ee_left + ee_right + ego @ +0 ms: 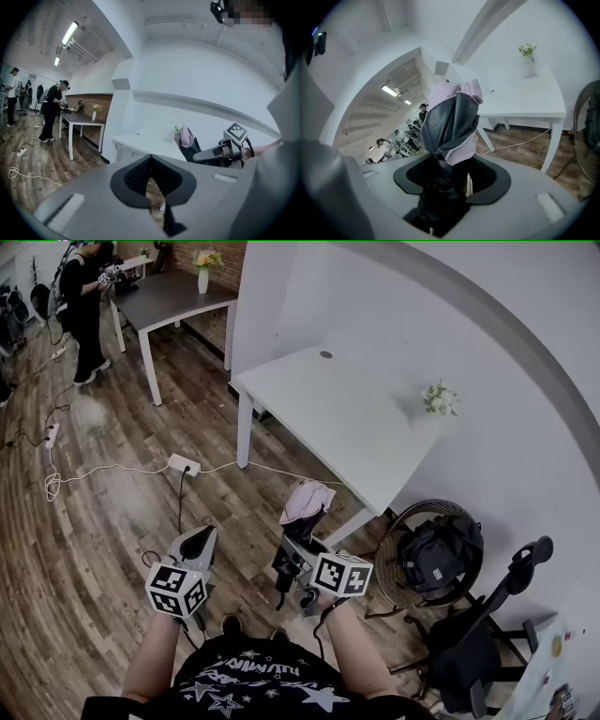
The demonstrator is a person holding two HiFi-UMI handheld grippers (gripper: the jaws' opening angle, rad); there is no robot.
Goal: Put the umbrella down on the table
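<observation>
Two pads of our right gripper (452, 171) clamp the folded umbrella (451, 122) by its dark lower part. The pink-and-grey canopy sticks out beyond the fingertips, held in the air short of the white table (337, 418). Our left gripper (150, 174) is empty, tips together.

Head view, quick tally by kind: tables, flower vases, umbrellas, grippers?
Tables: 2 (white table, dark table)
Flower vases: 2 (near vase, far vase)
Umbrellas: 1 (umbrella, held in the right gripper)
Grippers: 2 (right gripper, left gripper)
Total: 7
</observation>
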